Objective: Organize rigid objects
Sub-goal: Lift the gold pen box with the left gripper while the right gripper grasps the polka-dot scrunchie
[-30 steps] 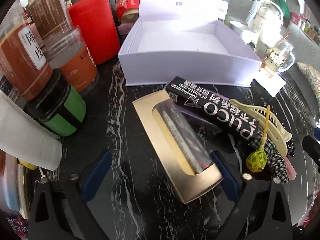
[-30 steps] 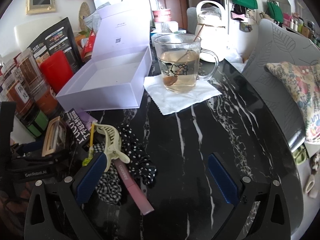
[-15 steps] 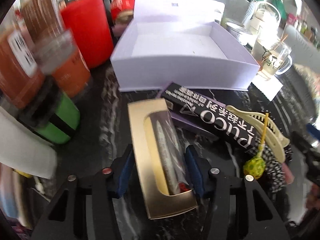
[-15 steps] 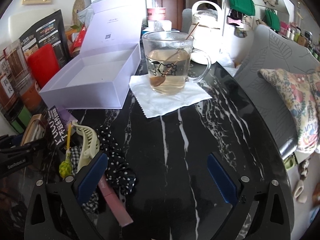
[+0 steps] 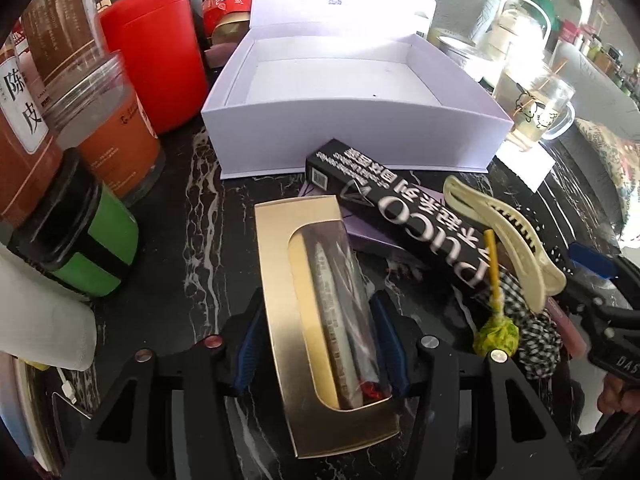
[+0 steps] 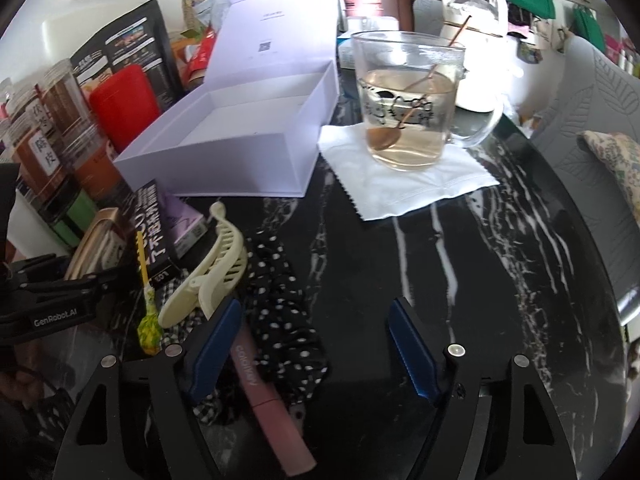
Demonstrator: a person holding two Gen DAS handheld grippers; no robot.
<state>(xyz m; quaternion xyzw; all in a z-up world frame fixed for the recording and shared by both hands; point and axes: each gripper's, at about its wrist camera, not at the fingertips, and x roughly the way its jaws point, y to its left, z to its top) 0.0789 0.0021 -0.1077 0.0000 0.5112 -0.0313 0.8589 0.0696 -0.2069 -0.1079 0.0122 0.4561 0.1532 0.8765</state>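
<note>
My left gripper [image 5: 320, 340] is shut on a gold box with a clear window [image 5: 280, 292], its blue pads against the box's long sides. An open white box [image 5: 344, 132] stands beyond it. A black PUCO box [image 5: 404, 216], a cream hair claw [image 5: 504, 236] and a green lollipop [image 5: 496, 332] lie to the right. My right gripper [image 6: 312, 352] is open and empty over a dotted black scrunchie [image 6: 280, 292] and a pink tube [image 6: 264, 396]. The claw [image 6: 208, 284] lies by its left finger.
Jars, a red canister [image 5: 156, 52] and a green-banded jar [image 5: 80, 248] stand at the left. A glass mug of tea [image 6: 408, 104] sits on a white napkin [image 6: 400, 184]. A kettle [image 6: 476, 20] stands behind it. The black marble table [image 6: 480, 264] curves off at the right.
My left gripper went from wide open to shut on the gold box. My right gripper moved forward and left, toward the scrunchie and the claw.
</note>
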